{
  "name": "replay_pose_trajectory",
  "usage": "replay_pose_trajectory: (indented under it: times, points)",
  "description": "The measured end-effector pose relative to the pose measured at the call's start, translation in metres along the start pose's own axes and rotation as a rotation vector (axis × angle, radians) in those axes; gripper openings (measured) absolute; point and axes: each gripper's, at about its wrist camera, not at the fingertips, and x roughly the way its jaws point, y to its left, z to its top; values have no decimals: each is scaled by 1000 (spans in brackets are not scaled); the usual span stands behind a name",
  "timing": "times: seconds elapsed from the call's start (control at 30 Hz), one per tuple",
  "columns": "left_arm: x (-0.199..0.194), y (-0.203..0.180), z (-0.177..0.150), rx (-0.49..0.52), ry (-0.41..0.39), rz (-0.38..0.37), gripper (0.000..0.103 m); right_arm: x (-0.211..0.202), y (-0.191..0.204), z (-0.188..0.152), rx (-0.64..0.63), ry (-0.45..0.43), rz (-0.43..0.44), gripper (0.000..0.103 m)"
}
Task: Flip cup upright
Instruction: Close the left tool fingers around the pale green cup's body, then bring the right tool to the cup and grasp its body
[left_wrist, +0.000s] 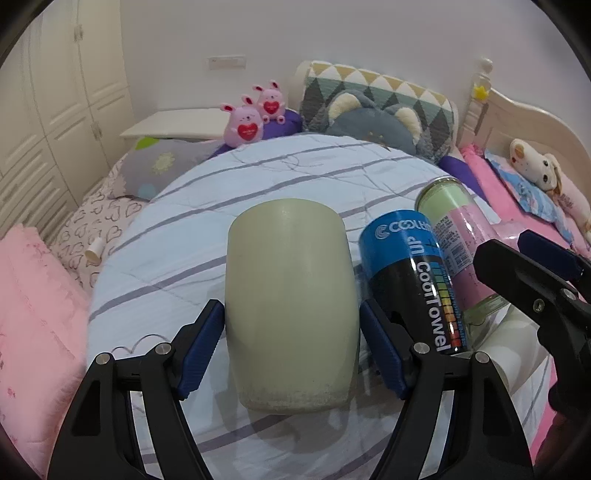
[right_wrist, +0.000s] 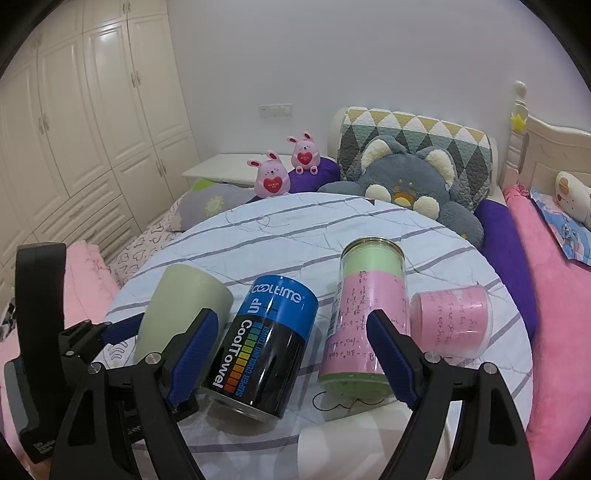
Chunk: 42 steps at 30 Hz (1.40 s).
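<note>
My left gripper (left_wrist: 291, 350) jaws straddle pale green cup (left_wrist: 290, 306) on striped round surface (left_wrist: 177, 221) — pads at its sides, contact probably made. Cup inverted, long axis vertical, closed base up. Right gripper (right_wrist: 291, 354) jaws wide, holding nothing — over blue-black can (right_wrist: 264, 350).

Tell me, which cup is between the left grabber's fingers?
The plain pale green cup. It sits between the left gripper's blue pads, with no writing on it, unlike the blue and black can beside it.
</note>
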Motion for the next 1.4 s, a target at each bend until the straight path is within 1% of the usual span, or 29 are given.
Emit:
replay_pose_trajectory:
  times: [0.17,0.5,0.7,0.87,0.9,0.93,1.0,1.17,1.33,1.4]
  points:
    - [-10,12,-7,-11,16,17,76,1,4,0,-6,-3,13,84]
    - [-30,30,-28,-23,32,44,76,-2,29,-4,-36,-2,46,84]
    - [-37,34,-37,-23,28,46,77,-6,37,-10,-45,9,40,84]
    - [-33,33,-36,-12,28,53,77,-10,37,-14,-35,16,18,84]
    - [-34,33,-36,-13,24,53,80,-11,37,-15,-31,19,13,84]
    - [-36,34,-35,-17,16,48,88,-12,36,-15,-29,21,9,84]
    - [-40,36,-35,-25,10,31,95,-13,38,-15,-30,22,1,84]
    - [-52,40,-38,-41,-3,1,97,-20,43,-13,-33,16,-1,84]
    - [-67,50,-42,-67,-35,-33,98,-24,59,-10,-59,4,2,84]
    - [-75,53,-45,-67,-52,-36,98,-26,64,-10,-64,3,4,84]
